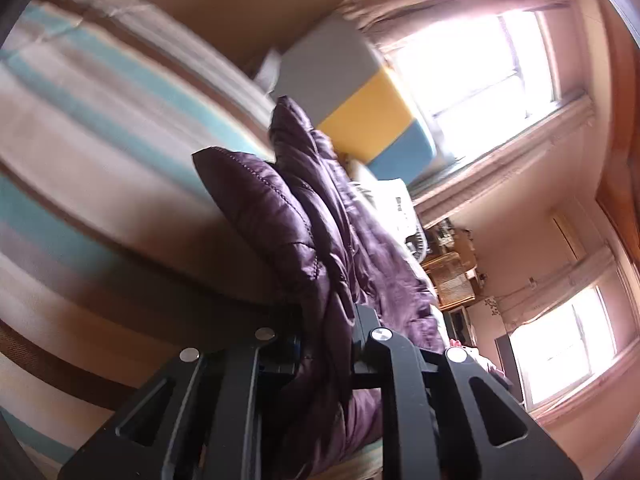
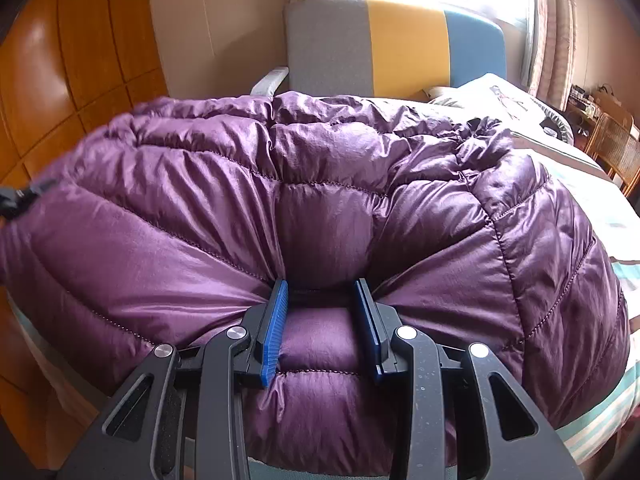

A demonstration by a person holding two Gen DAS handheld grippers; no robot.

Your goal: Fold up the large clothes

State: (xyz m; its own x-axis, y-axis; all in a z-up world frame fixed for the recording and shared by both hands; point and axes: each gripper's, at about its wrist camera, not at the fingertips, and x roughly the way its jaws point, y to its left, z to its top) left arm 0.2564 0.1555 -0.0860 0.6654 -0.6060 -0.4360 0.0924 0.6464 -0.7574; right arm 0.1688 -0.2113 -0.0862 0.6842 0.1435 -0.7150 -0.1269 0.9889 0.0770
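A purple quilted down jacket [image 2: 320,184] lies bunched on the striped bed [image 2: 600,208]. My right gripper [image 2: 322,292] is shut on a thick fold of the jacket, which bulges between its blue pads [image 2: 276,320]. In the left wrist view, tilted on its side, my left gripper [image 1: 326,332] is shut on an edge of the same jacket [image 1: 288,216], which stands up between its jaws above the striped bedding [image 1: 80,140]. The left gripper's pads are mostly hidden by cloth.
A grey, yellow and blue headboard [image 2: 396,48] stands at the far end of the bed. A wooden wardrobe [image 2: 72,60] is on the left. Pillows [image 2: 500,96], bright windows [image 1: 472,76] with curtains and wicker furniture [image 2: 616,148] lie to the right.
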